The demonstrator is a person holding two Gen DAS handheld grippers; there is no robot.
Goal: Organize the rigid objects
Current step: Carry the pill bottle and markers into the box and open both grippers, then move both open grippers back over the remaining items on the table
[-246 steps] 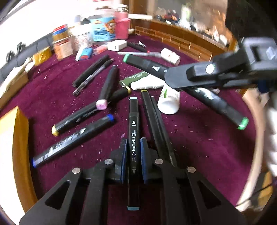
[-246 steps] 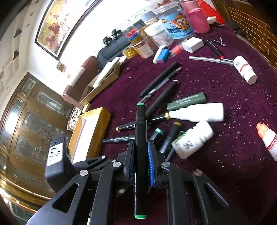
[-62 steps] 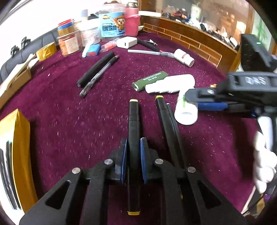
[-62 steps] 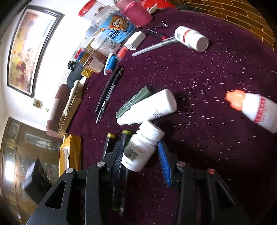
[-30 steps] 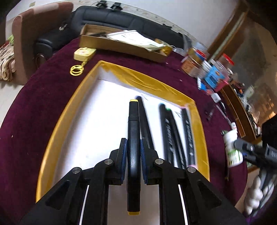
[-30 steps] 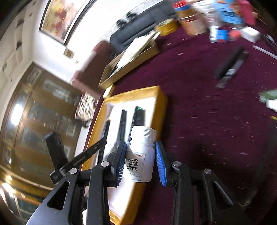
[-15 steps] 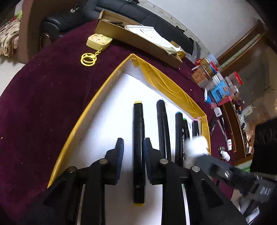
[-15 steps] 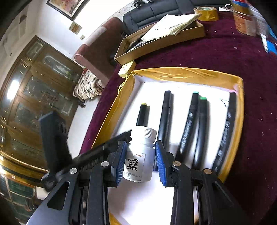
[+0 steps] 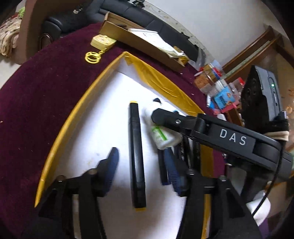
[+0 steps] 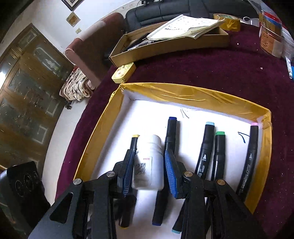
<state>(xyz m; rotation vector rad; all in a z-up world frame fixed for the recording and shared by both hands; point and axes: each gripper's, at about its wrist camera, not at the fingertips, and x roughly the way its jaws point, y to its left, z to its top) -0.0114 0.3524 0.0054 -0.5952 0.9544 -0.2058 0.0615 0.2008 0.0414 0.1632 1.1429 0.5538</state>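
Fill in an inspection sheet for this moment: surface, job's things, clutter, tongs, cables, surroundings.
Surface: round table under dark red cloth.
Job's things: gold-rimmed tray holds five markers side by side; yellow-capped marker lies flat on its white floor; white bottle is over the tray.
Clutter: cardboard box with papers, yellow keychain, tape roll, jars.
Tongs: left tongs have just been opening, pads clear of the yellow-capped marker; right tongs clamp the white bottle.
Cables: black cord by the right tongs.
Surroundings: sofa, wooden cabinet, framed pictures.
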